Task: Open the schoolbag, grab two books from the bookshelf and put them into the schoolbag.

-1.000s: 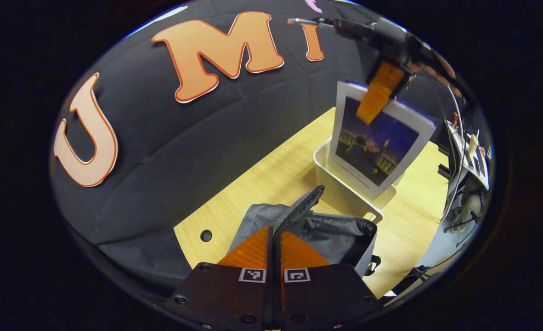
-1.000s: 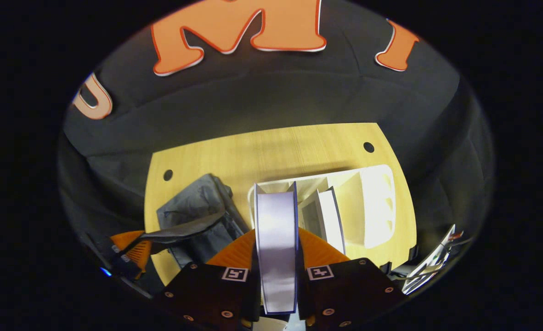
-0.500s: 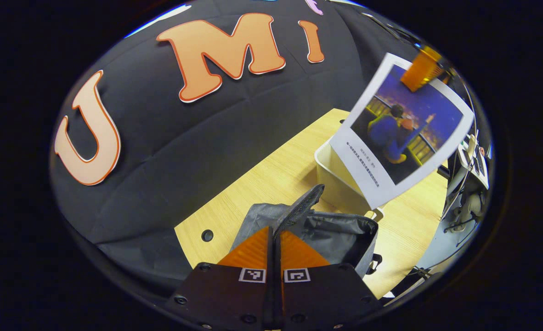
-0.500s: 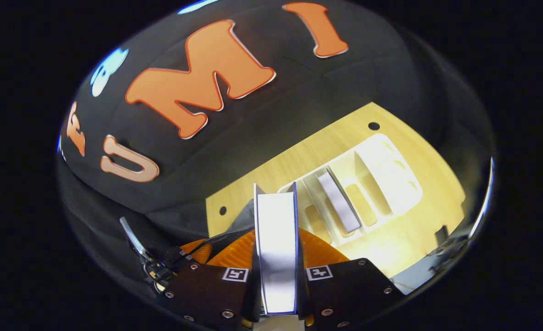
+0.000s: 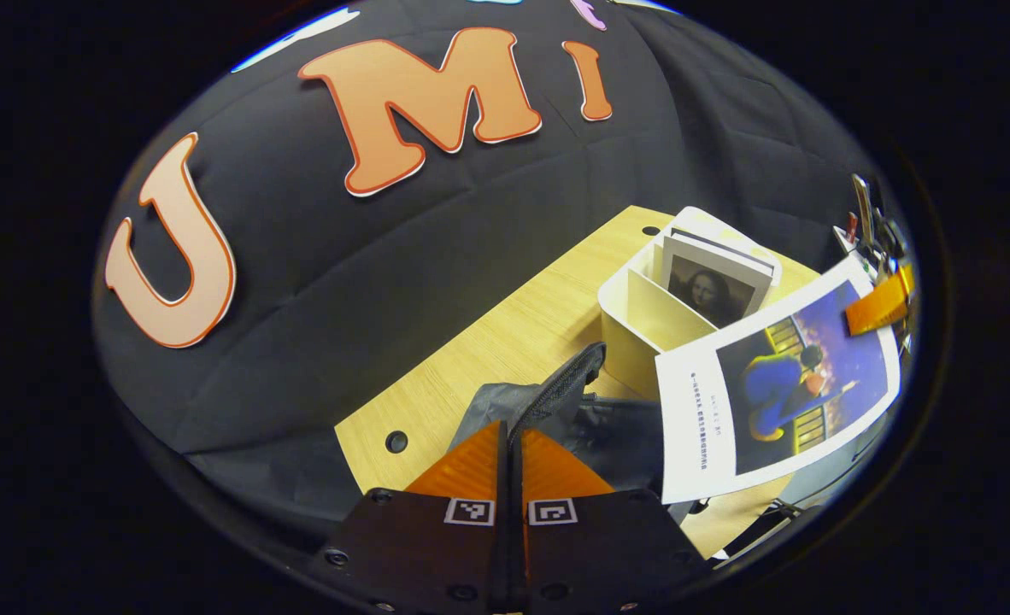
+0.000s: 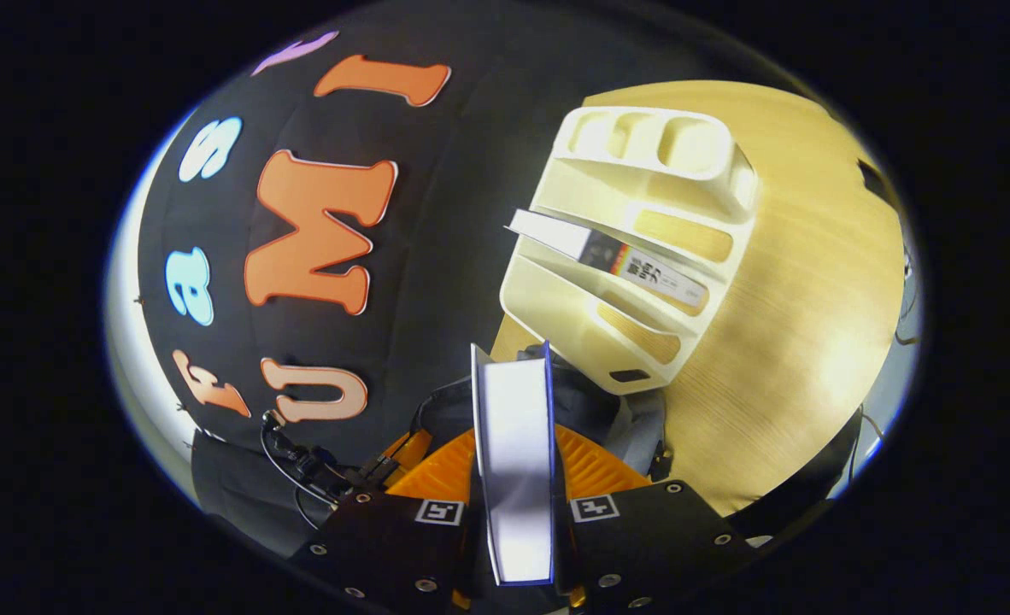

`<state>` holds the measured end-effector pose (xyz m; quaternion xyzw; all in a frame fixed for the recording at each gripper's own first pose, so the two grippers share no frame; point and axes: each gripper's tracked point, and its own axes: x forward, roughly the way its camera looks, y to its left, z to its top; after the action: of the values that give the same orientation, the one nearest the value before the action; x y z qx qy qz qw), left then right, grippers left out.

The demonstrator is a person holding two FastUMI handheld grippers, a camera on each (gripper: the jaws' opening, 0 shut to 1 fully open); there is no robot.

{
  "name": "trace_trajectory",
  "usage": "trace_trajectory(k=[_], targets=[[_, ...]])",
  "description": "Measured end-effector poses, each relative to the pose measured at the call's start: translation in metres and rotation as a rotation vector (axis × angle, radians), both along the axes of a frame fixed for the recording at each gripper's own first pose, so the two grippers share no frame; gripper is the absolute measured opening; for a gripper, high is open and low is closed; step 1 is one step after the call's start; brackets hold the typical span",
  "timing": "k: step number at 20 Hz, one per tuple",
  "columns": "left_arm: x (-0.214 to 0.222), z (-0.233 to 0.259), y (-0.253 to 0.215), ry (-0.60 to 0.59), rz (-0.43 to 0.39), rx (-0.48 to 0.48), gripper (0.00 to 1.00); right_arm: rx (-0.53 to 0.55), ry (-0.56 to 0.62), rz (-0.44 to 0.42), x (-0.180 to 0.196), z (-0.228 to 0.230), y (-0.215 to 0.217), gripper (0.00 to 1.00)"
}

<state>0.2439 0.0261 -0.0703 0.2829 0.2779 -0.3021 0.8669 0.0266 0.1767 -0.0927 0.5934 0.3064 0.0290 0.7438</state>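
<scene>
Item 1. Left gripper [image 5: 509, 444]: jaws pressed together on the dark mesh-textured flap [image 5: 560, 393] of the grey fabric schoolbag [image 5: 599, 431], holding it up so the bag's mouth stays open. Position unchanged over the last second.

Item 2. Right gripper [image 6: 515, 444]: jaws clamped on the white-paged, blue-edged book [image 6: 515, 465], one finger on each cover, page edges facing the camera. In the left gripper view the same book [image 5: 778, 389] shows its blue night-scene cover on a white ground, pinched at a far corner by the right gripper's finger [image 5: 877, 306].

Item 3. Change noted: a second ago this book was upright, just lifted over the shelf. It has since been swung down and turned towards flat, and now hangs over the bag's right side, hiding part of the opening. Judged: the carry is nearly over and the lowering into the bag comes next; whether the book's lower edge touches the bag yet cannot be told.

Item 4. Cream plastic slotted bookshelf [image 6: 642, 256], on the pale wooden tabletop [image 6: 813, 299], just beyond the bag. One book with a portrait cover [image 5: 714, 286] remains leaning in a slot, its spine [image 6: 642, 265] seen from the right gripper view.

Item 5. Task standing, judged: bag open, first book about to go in, second still to fetch.
</scene>
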Motion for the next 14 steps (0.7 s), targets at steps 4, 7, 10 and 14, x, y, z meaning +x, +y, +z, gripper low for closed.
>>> trace_trajectory(k=[4, 7, 10, 14], targets=[[-0.004, 0.004, -0.005, -0.012, 0.004, -0.017, 0.01, 0.032, -0.026, -0.004, -0.005, -0.040, 0.031, 0.31], [-0.007, 0.004, -0.006, -0.006, -0.003, -0.008, 0.01, 0.071, -0.003, -0.035, 0.007, -0.066, 0.052, 0.31], [-0.007, 0.007, -0.008, -0.013, -0.009, 0.002, 0.01, 0.118, 0.019, -0.065, 0.026, -0.087, 0.072, 0.31], [-0.009, 0.007, -0.010, -0.010, -0.015, 0.005, 0.01, 0.115, 0.038, -0.078, 0.058, -0.102, 0.094, 0.31]])
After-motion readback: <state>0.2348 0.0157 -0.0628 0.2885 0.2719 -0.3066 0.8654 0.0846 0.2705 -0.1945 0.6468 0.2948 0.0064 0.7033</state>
